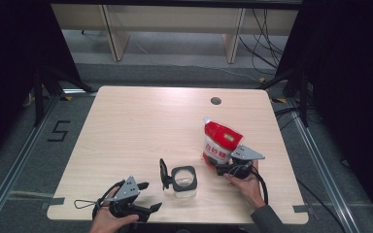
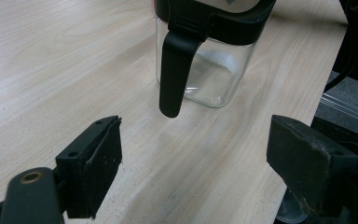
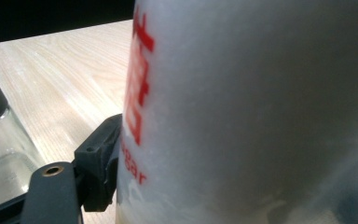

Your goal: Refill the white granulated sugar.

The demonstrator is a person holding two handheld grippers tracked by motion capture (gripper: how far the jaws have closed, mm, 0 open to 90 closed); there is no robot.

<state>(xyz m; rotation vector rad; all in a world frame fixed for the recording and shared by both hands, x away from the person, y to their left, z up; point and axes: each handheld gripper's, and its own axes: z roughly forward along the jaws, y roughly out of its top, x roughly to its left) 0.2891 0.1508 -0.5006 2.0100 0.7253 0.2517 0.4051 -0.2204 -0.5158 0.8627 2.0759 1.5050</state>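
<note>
One pale wooden bench carries everything here, with a small round hole near its far edge. Next in size is the red and white sugar bag, which stands upright toward the right of the bench, its torn white top corner pointing up; in the right gripper view its white side with red print sits right against the camera. The right claw is spread wide around the bag's lower part, one black pad lying against the white side of the bag; the other pad is hidden behind the bag, so whether it presses too cannot be told for certain, though the bag sits between the jaws. Just left of the bag stands a square glass jar with a black rim and a black lid flipped up on its left side. The left claw rests near the front edge of the bench, left of the jar, its jaws wide apart and gripping nothing, pointed toward the jar's hanging black lid.
</note>
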